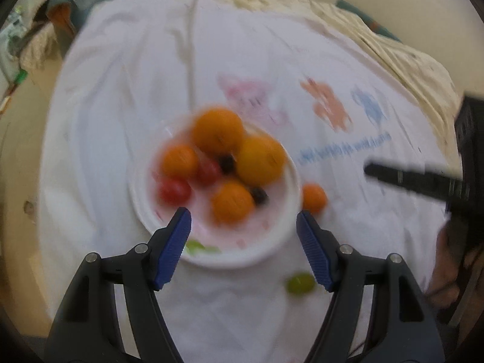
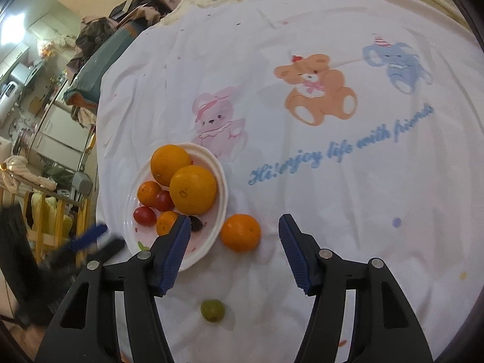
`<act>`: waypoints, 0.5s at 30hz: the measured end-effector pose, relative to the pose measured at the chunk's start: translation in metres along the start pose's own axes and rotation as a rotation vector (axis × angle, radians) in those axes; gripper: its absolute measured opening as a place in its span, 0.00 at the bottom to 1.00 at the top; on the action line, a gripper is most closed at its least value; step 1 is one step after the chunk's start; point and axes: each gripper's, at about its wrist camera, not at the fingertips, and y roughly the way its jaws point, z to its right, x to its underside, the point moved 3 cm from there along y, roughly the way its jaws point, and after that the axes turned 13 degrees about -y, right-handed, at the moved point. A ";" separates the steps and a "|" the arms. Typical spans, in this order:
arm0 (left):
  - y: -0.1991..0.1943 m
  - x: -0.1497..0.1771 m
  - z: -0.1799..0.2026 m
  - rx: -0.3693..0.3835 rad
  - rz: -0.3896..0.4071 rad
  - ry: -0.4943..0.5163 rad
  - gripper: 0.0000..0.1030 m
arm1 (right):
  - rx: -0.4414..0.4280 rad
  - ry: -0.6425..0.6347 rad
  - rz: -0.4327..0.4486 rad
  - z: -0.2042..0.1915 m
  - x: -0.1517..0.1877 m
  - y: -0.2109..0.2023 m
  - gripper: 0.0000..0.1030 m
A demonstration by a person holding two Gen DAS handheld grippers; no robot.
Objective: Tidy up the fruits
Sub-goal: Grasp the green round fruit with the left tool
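Right wrist view showed the right gripper (image 2: 234, 225) with its blue-padded fingers (image 2: 295, 249) spread well apart and nothing clamped between them. A small orange (image 2: 240, 232) lay on the white cloth (image 2: 332, 196) in the gap ahead of the fingertips, apart from both pads and just beside the rim of the white plate (image 2: 223, 181). A green grape (image 2: 212, 310) sat loose on the cloth lower down between the two fingers, touching neither.

On the plate were two large oranges (image 2: 193, 189) pressed together, a smaller orange (image 2: 149, 193) beside them, two red cherry tomatoes (image 2: 145, 215), another small orange (image 2: 166, 222) partly hidden by the left-hand pad, and a dark berry (image 2: 196, 223). The cloth carried printed bears, an elephant and blue script.

From the left wrist view, blurred by motion, the left gripper (image 1: 243, 222) also stood with its fingers (image 1: 174, 246) wide apart and empty, poised over the near rim of the plate (image 1: 290, 181). Whether the pads touched the rim could not be told. The fruit in the plate showed as orange, red and dark smears; the small orange (image 1: 314, 198) lay just outside the rim and the green grape (image 1: 299, 282) near the right-hand pad. One black finger of the right gripper (image 1: 402, 178) reached in from the right edge.
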 end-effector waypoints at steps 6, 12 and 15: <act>0.022 0.054 0.024 0.011 -0.093 0.110 0.67 | 0.032 0.068 0.000 0.020 0.010 -0.011 0.62; 0.042 0.078 0.045 0.043 -0.130 0.206 0.67 | 0.043 0.084 -0.004 0.028 0.012 -0.013 0.62; 0.054 0.080 0.052 0.031 -0.142 0.224 0.61 | 0.042 0.091 -0.009 0.030 0.013 -0.012 0.62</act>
